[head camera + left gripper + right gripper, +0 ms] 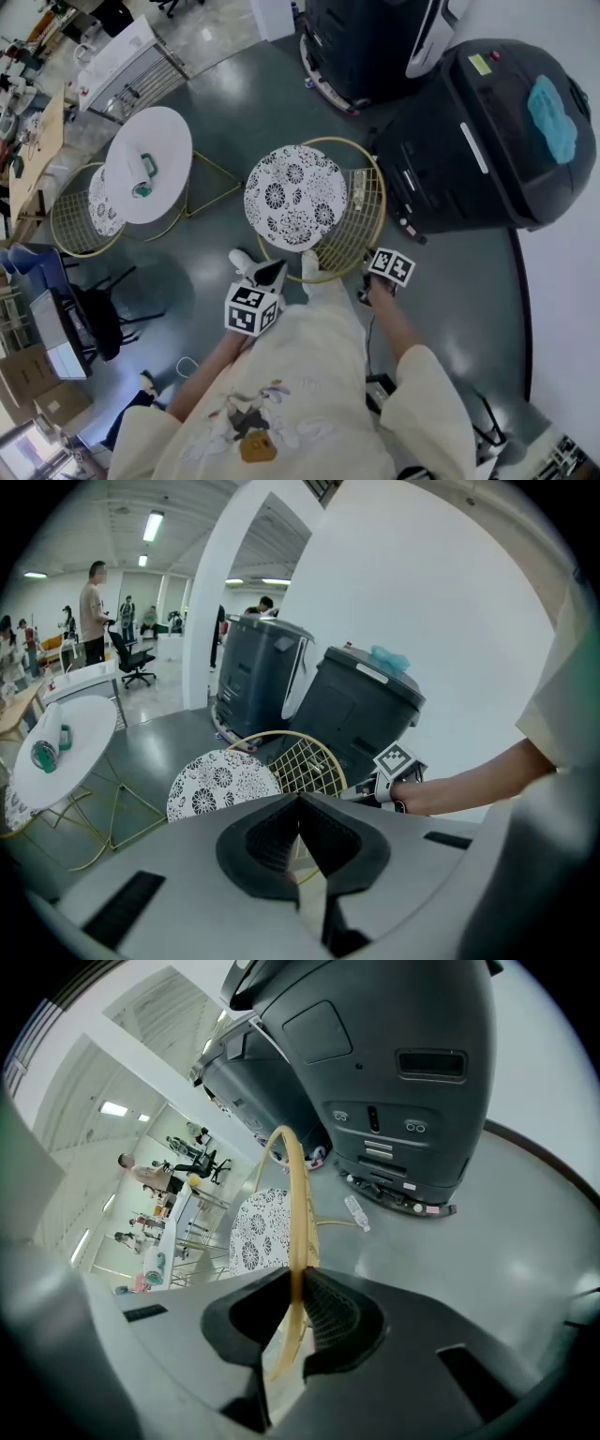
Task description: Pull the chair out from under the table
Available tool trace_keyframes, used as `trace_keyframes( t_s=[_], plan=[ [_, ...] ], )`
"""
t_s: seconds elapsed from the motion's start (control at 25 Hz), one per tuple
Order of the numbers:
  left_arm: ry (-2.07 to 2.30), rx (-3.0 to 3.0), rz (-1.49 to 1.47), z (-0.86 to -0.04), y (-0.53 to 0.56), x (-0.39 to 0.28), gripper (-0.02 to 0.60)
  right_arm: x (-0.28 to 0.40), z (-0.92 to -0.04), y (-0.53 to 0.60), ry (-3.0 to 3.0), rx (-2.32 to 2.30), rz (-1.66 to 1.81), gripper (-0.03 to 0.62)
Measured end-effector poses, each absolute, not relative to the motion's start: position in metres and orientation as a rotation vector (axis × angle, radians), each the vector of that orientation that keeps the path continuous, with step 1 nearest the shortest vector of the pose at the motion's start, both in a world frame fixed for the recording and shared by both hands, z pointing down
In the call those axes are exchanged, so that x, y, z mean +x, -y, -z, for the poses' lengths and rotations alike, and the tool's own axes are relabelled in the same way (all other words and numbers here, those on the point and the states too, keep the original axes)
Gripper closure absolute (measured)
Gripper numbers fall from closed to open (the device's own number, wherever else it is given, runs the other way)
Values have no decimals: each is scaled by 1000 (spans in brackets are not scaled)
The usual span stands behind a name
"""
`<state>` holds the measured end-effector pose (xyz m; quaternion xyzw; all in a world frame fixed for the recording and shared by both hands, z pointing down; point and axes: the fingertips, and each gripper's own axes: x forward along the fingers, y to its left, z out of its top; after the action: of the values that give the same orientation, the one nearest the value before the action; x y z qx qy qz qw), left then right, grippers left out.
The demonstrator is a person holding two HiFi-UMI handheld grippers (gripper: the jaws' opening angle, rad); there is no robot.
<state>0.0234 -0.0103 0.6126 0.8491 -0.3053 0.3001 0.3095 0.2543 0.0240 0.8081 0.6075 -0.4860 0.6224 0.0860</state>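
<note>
Right gripper [296, 1276] jaws clamp chair rim [292, 1168], unseen from head view; left gripper [300, 799] closed.

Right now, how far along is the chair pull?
Done: the chair stands clear of the table, its seat fully in the open. In hand: the right gripper is clamped on the chair's gold rim. Left: probably only letting go, or a little more pull if more clearance is wanted.
</note>
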Motion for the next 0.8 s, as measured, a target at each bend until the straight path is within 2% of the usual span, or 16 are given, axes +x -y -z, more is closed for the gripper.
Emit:
trace_keyframes(
  t_s=[0.8],
  plan=[
    [665, 2306, -890, -613, 7, 57, 580, 261, -810, -62, 1363, 1851, -1940, 542]
  ],
)
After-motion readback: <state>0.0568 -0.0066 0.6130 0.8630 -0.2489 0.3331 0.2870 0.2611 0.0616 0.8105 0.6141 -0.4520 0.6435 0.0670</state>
